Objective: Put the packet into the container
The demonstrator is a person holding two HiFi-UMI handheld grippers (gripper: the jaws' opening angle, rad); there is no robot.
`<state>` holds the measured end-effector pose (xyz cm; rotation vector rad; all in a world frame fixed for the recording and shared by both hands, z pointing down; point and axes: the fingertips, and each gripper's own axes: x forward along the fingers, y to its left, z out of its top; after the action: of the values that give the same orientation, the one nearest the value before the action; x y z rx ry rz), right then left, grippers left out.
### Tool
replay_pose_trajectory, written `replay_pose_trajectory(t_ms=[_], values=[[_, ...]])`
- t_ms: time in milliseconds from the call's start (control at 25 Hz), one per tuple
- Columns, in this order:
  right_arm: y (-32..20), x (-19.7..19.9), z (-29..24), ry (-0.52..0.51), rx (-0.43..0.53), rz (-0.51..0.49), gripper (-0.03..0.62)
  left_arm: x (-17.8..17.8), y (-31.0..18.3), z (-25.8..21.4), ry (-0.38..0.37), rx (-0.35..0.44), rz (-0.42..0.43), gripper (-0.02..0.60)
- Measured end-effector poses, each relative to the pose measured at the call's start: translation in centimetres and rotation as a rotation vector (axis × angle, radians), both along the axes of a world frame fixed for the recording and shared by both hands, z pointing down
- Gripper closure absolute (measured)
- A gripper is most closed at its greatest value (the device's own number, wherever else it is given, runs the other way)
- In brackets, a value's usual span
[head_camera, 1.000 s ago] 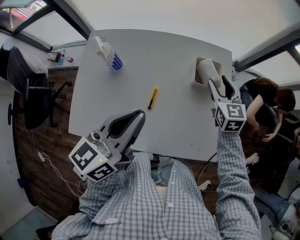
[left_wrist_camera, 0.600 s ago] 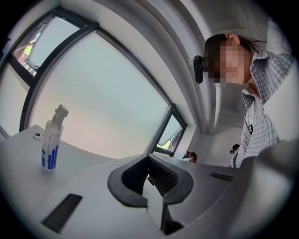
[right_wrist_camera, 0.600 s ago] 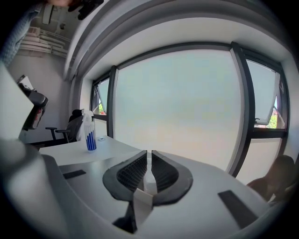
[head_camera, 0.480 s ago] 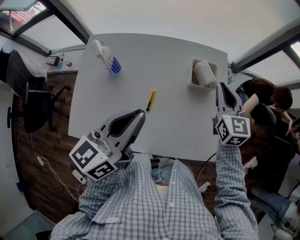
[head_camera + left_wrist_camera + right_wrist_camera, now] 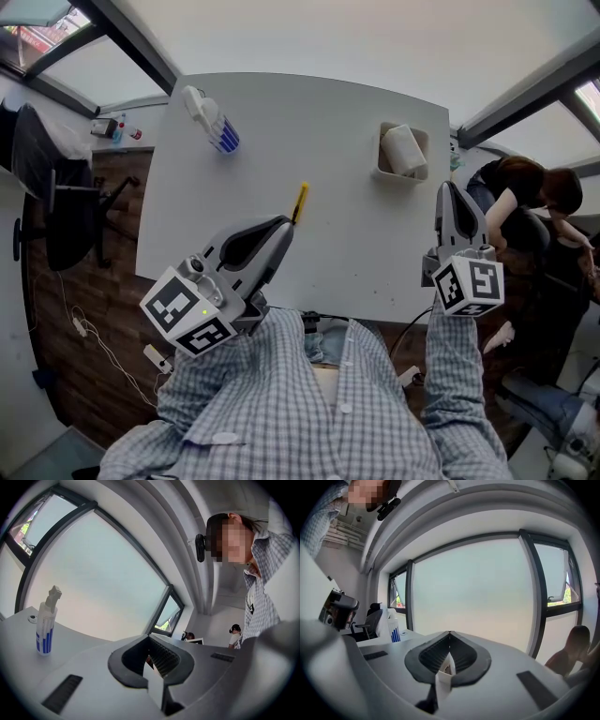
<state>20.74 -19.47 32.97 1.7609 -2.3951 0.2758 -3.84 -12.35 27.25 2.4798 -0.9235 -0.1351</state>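
Partly hidden by left tool [image 5: 279,228], yellow object [image 5: 301,195]; packet [image 5: 404,150] inside container [image 5: 382,150]

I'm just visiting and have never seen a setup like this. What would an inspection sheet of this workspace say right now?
Surface: white table, a few small things on it.
Job's things: packet lies inside the container, far right of the table.
Clutter: blue-striped bottle; yellow tool.
Grippers: left gripper shut, empty; right gripper has just been closing, jaws together, nothing between them.
Cables: white cable on the floor, left.
Surroundings: black chair; a person at the right; windows.
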Motion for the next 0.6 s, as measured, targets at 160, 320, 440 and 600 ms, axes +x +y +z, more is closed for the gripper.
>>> replay_pose_trajectory(t_ms=[160,320,440,600], values=[[1.3,0.1,-0.7,-0.038,0.014,0.005,0.582,0.1,-0.1,0.0,0.002,0.005,0.004,0.575],[2.5,-0.2,-1.2,-0.081,0.034,-0.008,0.582,0.2,-0.3,-0.1,0.003,0.009,0.008,0.575],[3.3,-0.4,-1.2,-0.055,0.034,-0.013,0.582,0.4,-0.4,-0.2,0.003,0.014,0.012,0.575],[4.1,-0.4,-1.3,-0.025,0.044,-0.024,0.582,0.6,-0.5,-0.2,0.001,0.016,0.018,0.575]])
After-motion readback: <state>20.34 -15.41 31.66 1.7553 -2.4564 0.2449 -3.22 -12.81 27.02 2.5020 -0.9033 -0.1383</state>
